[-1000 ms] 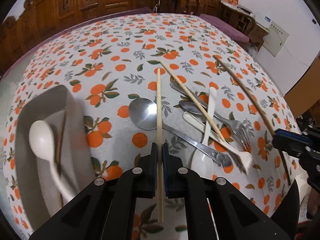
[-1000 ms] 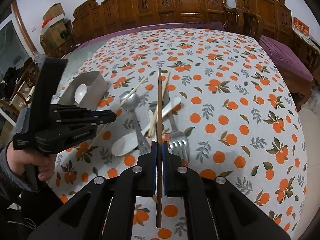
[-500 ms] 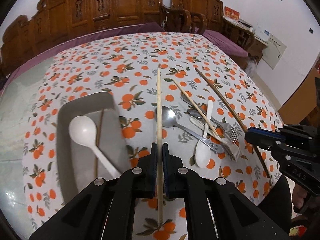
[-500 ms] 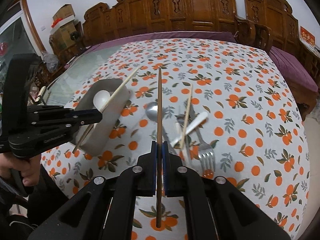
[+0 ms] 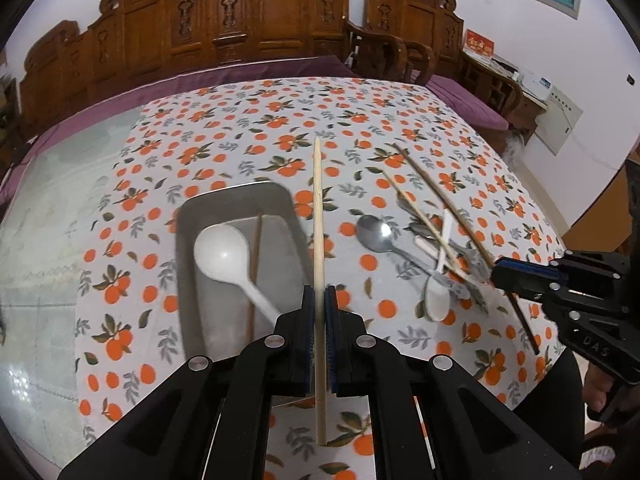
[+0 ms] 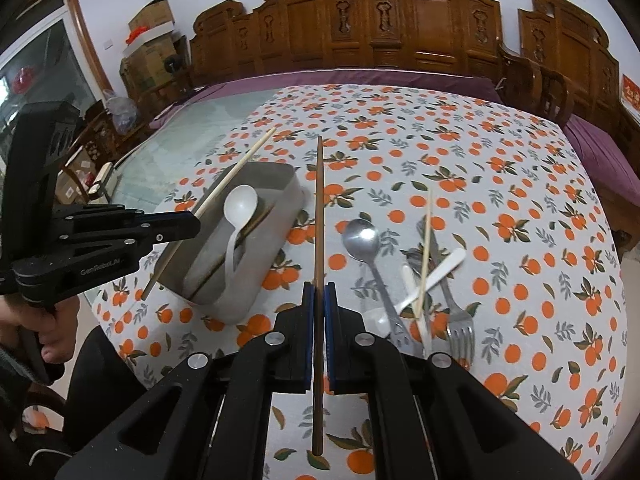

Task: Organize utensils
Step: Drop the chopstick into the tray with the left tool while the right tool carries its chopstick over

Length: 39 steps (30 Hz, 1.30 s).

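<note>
Lifted since a second ago, both tongs (jaws clamped) carry chopsticks: left gripper (image 5: 319,300) a pale chopstick (image 5: 318,216) beside the tray (image 5: 188,216), right gripper (image 6: 319,296) a dark chopstick (image 6: 319,208).

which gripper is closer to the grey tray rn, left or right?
Left. The left gripper hangs at the grey tray's near-left edge, its light chopstick crossing over the tray. The right gripper, shut on the dark chopstick, sits just off the tray's right side.
</note>
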Each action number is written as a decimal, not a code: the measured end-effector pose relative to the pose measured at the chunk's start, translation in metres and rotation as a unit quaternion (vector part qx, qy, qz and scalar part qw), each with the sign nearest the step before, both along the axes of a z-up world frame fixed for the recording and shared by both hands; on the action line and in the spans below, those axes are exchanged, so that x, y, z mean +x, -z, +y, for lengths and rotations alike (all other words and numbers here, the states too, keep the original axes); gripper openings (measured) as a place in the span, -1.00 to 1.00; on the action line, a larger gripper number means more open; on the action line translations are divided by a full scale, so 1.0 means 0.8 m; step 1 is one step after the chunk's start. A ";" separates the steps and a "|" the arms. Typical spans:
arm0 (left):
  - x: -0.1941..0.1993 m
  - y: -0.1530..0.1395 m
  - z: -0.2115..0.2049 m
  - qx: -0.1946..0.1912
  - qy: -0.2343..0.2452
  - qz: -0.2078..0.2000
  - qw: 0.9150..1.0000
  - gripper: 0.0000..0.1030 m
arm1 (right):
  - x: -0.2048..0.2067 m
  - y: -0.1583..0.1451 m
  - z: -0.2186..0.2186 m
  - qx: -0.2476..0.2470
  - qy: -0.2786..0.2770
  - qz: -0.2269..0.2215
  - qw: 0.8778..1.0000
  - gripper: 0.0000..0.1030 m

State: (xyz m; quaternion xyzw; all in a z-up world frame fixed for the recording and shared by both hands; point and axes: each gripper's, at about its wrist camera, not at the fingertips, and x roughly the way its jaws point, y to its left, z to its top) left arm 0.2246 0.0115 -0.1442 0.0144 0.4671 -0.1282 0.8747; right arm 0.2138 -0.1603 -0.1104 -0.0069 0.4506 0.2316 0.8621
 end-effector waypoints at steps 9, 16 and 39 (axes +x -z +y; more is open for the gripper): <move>0.013 0.026 0.037 0.001 -0.019 0.024 1.000 -0.91 | 0.003 0.003 0.018 -0.003 -0.008 0.004 1.000 -0.88; 0.036 0.055 0.051 0.003 -0.033 0.046 0.998 -0.91 | 0.010 0.008 0.031 -0.005 -0.014 0.009 1.000 -0.88; 0.033 0.045 0.073 -0.004 -0.059 0.028 0.998 -0.37 | 0.019 0.011 0.060 -0.003 -0.030 0.016 0.999 -0.88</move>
